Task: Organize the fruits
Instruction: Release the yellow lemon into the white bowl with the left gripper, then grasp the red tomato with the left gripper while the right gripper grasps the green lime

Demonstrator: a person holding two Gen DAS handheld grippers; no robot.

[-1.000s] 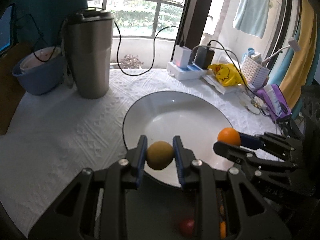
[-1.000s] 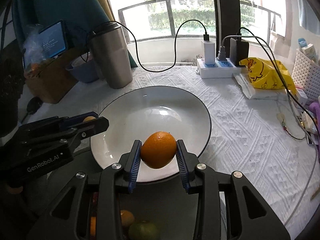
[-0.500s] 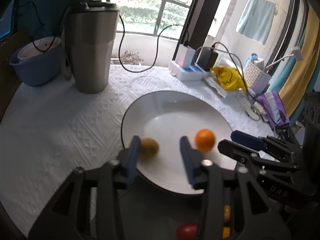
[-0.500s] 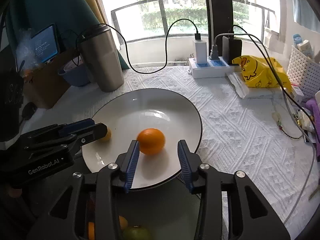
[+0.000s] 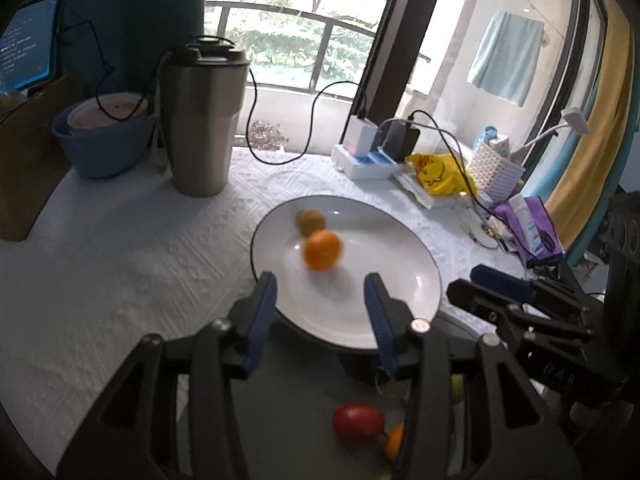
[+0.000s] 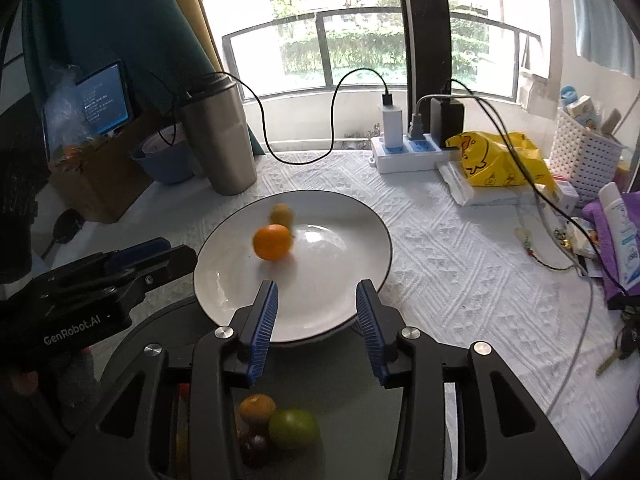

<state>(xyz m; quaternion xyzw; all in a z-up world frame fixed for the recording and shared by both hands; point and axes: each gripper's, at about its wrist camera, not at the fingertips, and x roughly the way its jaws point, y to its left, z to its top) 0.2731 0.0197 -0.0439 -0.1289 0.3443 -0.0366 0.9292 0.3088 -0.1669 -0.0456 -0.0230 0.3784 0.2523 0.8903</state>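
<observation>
A white plate [image 5: 380, 248] [image 6: 340, 248] lies on the white tablecloth. On its far left part an orange [image 5: 322, 250] [image 6: 273, 242] rests next to a smaller brownish-yellow fruit [image 5: 310, 221] [image 6: 281, 214]; both look slightly blurred. My left gripper [image 5: 320, 284] [image 6: 176, 250] is open over the plate's near rim, with nothing between its blue pads. My right gripper [image 6: 317, 288] [image 5: 470, 280] is also open and empty at the near rim. Below the grippers a dark round tray [image 6: 320, 380] holds a green fruit [image 6: 293, 428], a red fruit [image 5: 357, 424] and small orange ones.
A steel tumbler [image 5: 204, 120] and a blue bowl [image 5: 104, 148] stand at the back left. At the back right are a power strip [image 6: 412, 156] with cables, a yellow bag [image 6: 496, 160] and a white basket [image 6: 588, 152]. Small items clutter the right edge.
Both grippers let go of their fruit and drew back and up. The orange and the brownish fruit dropped onto the plate and rolled to its far left part.
</observation>
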